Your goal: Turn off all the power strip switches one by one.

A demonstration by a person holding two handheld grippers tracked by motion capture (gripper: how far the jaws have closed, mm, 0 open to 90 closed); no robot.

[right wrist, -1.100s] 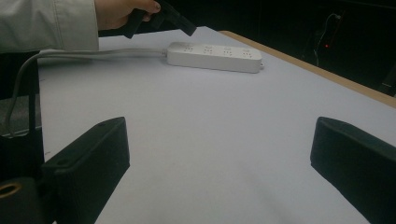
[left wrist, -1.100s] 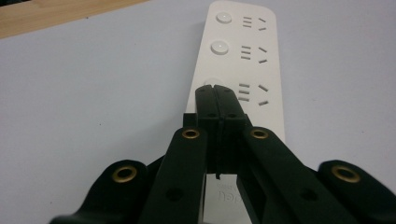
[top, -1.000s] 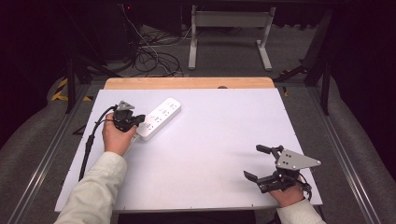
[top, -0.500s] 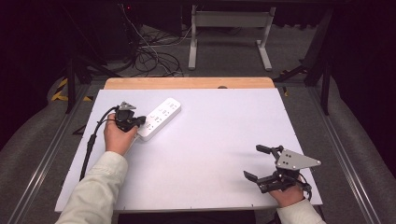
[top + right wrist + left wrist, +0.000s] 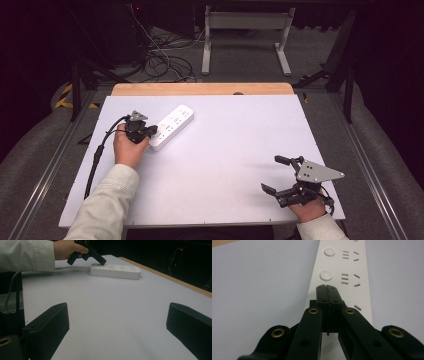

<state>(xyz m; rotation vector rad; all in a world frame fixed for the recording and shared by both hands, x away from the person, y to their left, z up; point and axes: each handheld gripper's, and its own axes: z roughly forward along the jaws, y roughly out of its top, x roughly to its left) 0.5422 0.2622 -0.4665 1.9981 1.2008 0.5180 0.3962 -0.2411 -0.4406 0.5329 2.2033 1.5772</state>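
The white power strip lies at the table's far left, under the closed, empty left gripper pressing its near end, while the right gripper rests wide open (empty); rigid, smooth and probably light, it is best clamped across its narrow width.

A white power strip lies flat on the white table, toward its far left part, set at a slant to the table's edges. Its top carries a row of sockets and round white buttons. The left gripper, its jaws pressed together, touches down on the strip's top near one end.
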